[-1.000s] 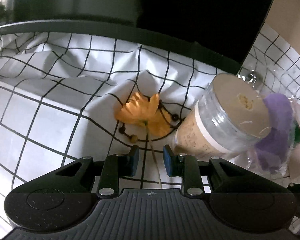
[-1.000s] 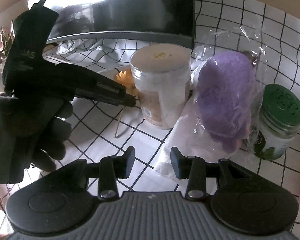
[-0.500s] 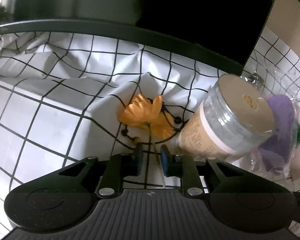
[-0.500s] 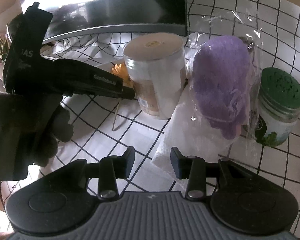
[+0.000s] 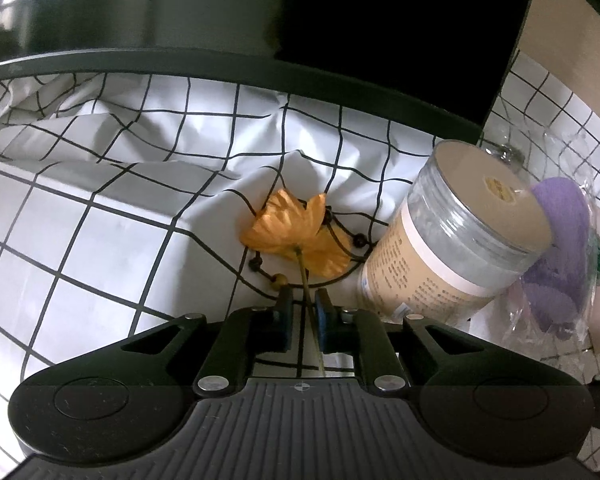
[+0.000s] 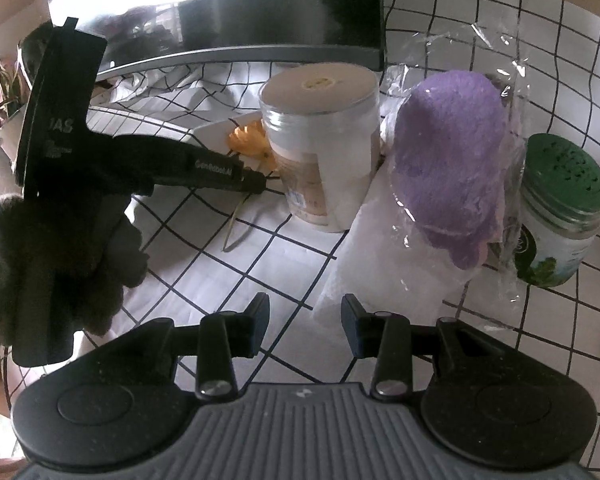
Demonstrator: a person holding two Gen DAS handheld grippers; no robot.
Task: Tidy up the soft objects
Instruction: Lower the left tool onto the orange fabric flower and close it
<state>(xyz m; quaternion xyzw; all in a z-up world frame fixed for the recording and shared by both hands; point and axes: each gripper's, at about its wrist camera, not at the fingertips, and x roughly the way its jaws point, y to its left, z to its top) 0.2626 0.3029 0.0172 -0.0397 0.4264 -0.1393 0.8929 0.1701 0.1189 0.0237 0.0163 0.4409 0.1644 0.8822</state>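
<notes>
Checked cloth (image 5: 100, 240) covers most of the frame. The tan-lidded jar (image 5: 460, 248) sits right of centre in the left wrist view, orange flower (image 5: 296, 236) dead centre. Left gripper (image 5: 302, 306) has just been closing around the flower stem, pads not quite pinching it. Right gripper (image 6: 305, 312) hangs apart, holding nothing, at bottom centre.

Both views are taken from the wrists, angled steeply down at the checked cloth (image 5: 100, 248), pretty close in. The orange flower (image 5: 296, 236) and clear jar (image 6: 320, 148) are caught in both.
</notes>
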